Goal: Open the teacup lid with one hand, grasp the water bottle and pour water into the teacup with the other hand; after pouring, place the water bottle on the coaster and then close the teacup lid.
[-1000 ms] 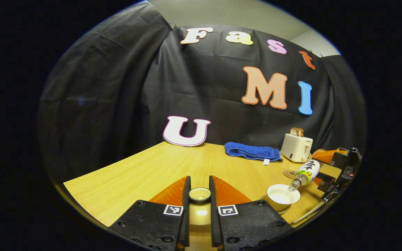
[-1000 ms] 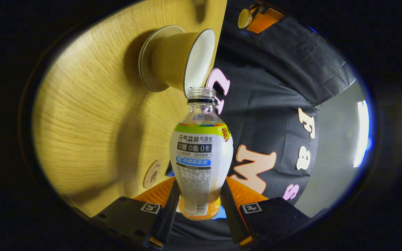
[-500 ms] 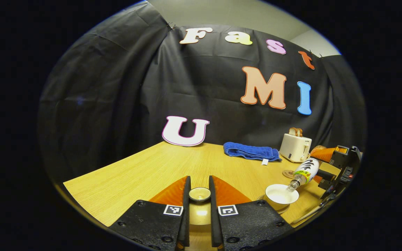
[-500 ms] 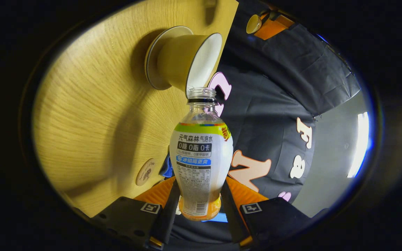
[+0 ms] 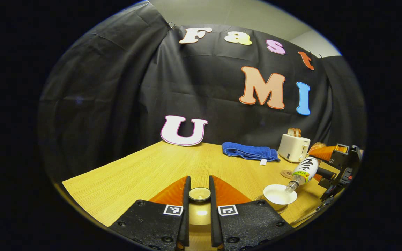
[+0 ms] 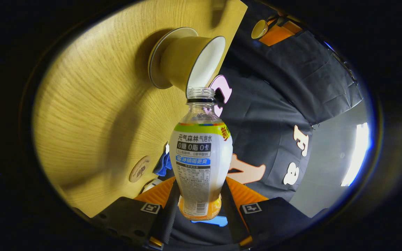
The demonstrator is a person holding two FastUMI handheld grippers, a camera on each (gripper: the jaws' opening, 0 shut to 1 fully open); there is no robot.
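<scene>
Lid (image 5: 199, 194) off, pinched in my left jaws. Right jaws clamp water bottle (image 6: 201, 153), tipped over teacup (image 6: 187, 59): pouring. Left: bottle onto coaster (image 6: 139, 169), relid.

Left gripper view sits low, just above the light wooden table (image 5: 145, 170), facing the black cloth wall, level. Right gripper view is rolled roughly sideways, so the table stands up along its left. Both share the cream lidless teacup (image 5: 279, 195) (image 6: 190, 59) and, I think, the round cork coaster (image 5: 287, 173) (image 6: 139, 169).
</scene>
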